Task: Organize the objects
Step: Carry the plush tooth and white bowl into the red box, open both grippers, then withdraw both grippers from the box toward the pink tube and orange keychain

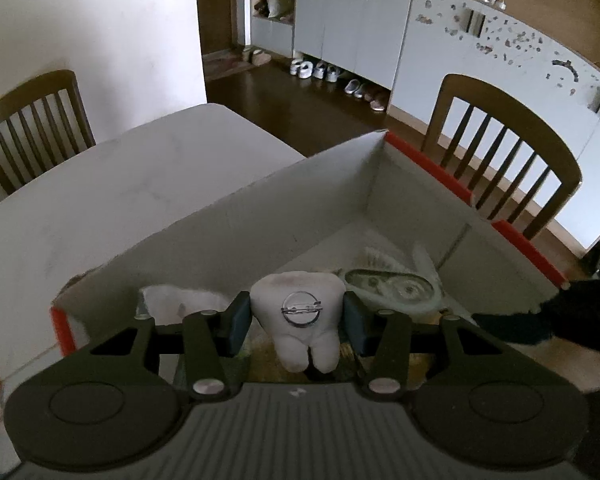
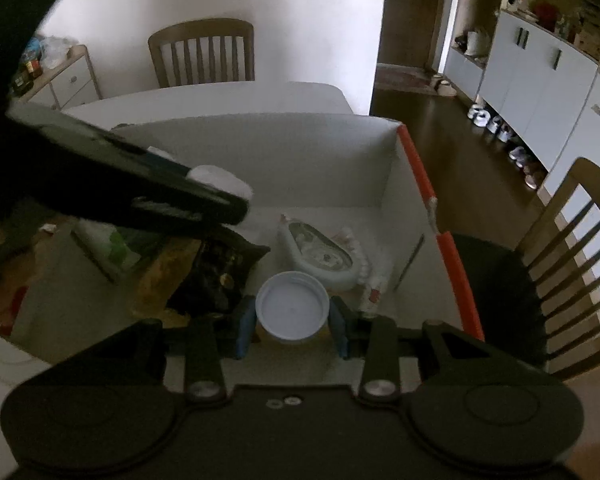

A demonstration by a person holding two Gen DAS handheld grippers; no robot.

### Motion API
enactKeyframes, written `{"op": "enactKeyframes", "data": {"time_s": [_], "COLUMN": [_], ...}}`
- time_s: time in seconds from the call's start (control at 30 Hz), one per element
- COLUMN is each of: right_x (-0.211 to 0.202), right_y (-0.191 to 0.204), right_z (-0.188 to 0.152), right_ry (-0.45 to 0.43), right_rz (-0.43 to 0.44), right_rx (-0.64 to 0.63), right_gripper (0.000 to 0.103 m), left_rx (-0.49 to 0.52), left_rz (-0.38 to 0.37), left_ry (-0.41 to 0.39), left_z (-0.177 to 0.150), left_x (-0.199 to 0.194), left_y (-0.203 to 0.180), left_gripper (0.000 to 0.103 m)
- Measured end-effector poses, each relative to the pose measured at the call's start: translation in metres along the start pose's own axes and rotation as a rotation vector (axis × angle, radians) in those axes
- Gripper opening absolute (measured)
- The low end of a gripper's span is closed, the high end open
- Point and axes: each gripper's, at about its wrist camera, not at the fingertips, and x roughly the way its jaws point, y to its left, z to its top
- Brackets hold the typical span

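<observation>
Both grippers hang over a white cardboard box (image 1: 308,200) edged in orange tape. Left gripper (image 1: 299,322), its blue pads closed against the sides of a white tooth-shaped plush (image 1: 300,320), holds the toy upright above the box, a round metal pin clasp on its face. Right gripper (image 2: 293,322) is clamped on a round white plastic lid (image 2: 292,306), one pad touching each side of its rim, hollow side toward the camera.

Below them, on the box floor, lies a pale green oval case (image 2: 320,254) with a clear window, just beside a small set of model teeth (image 2: 362,256); a dark patterned pouch (image 2: 216,272) sits toward the left of the right wrist view. The box stands on a white table (image 1: 120,184), with a wooden chair (image 1: 504,160) close behind its taped wall. Farther off, shoes (image 1: 320,70) line the floor under white cabinets (image 1: 352,20).
</observation>
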Motion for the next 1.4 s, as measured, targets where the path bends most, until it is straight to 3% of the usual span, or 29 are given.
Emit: {"op": "enactKeyframes", "data": {"time_s": [0.23,0.57,0.77,1.07,1.17,1.33,1.4], "right_x": [0.020,0.026,0.028,0.030,0.027,0.015,0.007], "right_y": [0.001,0.007,0.009,0.012,0.011,0.009,0.010], "right_z": [0.004,0.008,0.011,0.013,0.013,0.011,0.008], "right_ry": [0.026,0.023,0.027,0.041,0.036,0.020,0.007], "right_rz": [-0.013,-0.018,-0.024,-0.024,-0.028,0.003,0.003], "right_rx": [-0.021,-0.041,-0.057,-0.072,-0.079,-0.075,-0.084], "right_gripper": [0.038,0.038,0.038,0.040,0.042,0.061,0.062], "left_rx": [0.029,0.011,-0.050,-0.073,-0.084,-0.104,-0.112], "left_rz": [0.012,0.020,0.004,0.001,-0.002,0.020,0.023], "left_ry": [0.079,0.110,0.078,0.021,0.008,-0.021,-0.034], "left_z": [0.004,0.003,0.000,-0.010,-0.015,-0.026,-0.029], "left_x": [0.028,0.039,0.029,-0.001,-0.013,-0.036,-0.045], "left_y": [0.000,0.006,0.013,0.015,0.017,0.018,0.019], "left_gripper": [0.048,0.049,0.061,0.061,0.061,0.066,0.066]}}
